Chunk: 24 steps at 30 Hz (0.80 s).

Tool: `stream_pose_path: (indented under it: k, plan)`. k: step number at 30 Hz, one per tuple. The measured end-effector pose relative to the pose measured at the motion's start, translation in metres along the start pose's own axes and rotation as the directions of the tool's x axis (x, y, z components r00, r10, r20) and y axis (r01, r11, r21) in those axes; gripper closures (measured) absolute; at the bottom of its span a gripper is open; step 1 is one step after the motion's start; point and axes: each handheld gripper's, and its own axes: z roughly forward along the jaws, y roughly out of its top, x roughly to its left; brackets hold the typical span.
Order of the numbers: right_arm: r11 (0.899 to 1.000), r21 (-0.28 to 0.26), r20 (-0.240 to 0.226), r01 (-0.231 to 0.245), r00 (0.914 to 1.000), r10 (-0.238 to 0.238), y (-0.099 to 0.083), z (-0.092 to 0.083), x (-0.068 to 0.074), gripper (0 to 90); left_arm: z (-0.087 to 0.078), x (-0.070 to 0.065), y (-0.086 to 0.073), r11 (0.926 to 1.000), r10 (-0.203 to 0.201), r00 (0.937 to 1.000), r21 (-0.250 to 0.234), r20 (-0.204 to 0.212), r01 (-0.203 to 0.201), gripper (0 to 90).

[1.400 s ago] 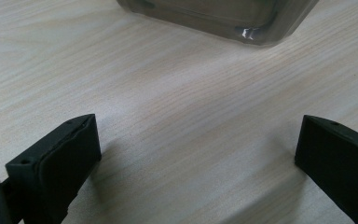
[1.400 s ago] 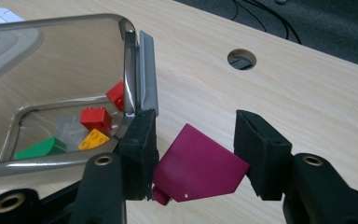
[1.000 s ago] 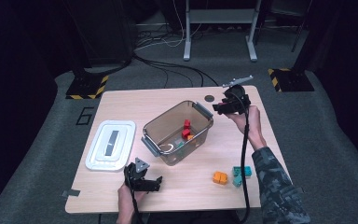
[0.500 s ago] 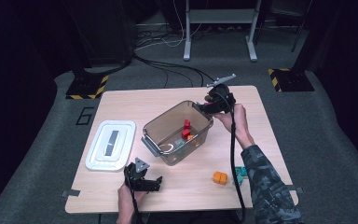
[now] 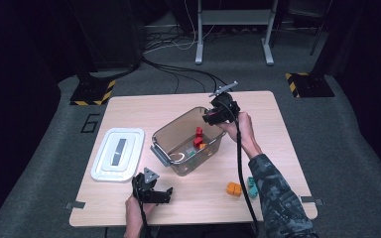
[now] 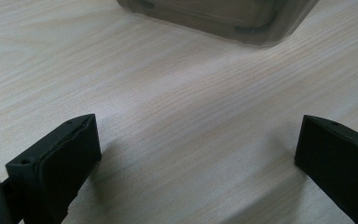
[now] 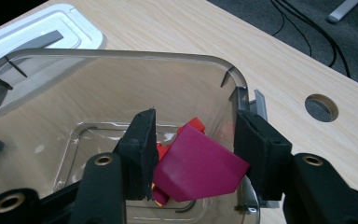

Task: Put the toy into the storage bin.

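Since the earlier frames the right gripper (image 5: 209, 118) has been travelling in from the table's far right edge toward the clear plastic bin (image 5: 164, 135), while the left one has been staying where it was; the teal block, hidden by the sleeve half a second ago, is showing again. Going left to right across the high view: the white lid (image 5: 117, 153) is lying flat on the wooden table (image 5: 144, 106) just beside the bin's left side, off the bin. The left gripper (image 5: 162, 194) is resting near the table's front edge, and in the left gripper view its jaws are standing wide apart with nothing but bare wood between them. The bin is sitting at the middle of the table and already holding some red and orange pieces (image 5: 198, 138). The right gripper is now hanging over the bin's far right corner, and in the right gripper view it is clamping a magenta block (image 7: 198, 168) between its jaws, tilted, directly above the bin's interior. Farther right, near the front edge, an orange block (image 5: 233, 189) and a teal block (image 5: 251, 187) are waiting on the table, close beside each other. I judge the step in hand to be the drop: the block is being carried into the bin. The next move calls for lowering a little past the rim, parting the jaws so the block is falling clear of the wall, then heading for the two remaining blocks.
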Motion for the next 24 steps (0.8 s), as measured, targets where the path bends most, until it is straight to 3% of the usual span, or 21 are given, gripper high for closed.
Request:
stream_pose_path:
  k: [8, 18, 24]
  plan:
    - [1.000, 0.018, -0.012, 0.010, 0.9999, -0.010, 0.000, 0.004, 0.003, 47.5, 0.000, 0.000, 0.000, 1.0000, 0.001, 1.0000, 0.001, 0.000, -0.001, 0.0]
    - [1.000, -0.001, 0.003, -0.003, 1.0000, 0.003, -0.003, -0.006, 0.002, 25.9, 0.000, 0.000, 0.000, 1.0000, 0.000, 1.0000, 0.000, 0.000, 0.000, 0.0]
    - [1.000, -0.030, 0.015, -0.002, 0.9999, 0.003, -0.007, -0.018, -0.001, 18.5, 0.000, 0.000, 0.000, 1.0000, 0.001, 1.0000, 0.003, 0.001, -0.001, 0.0]
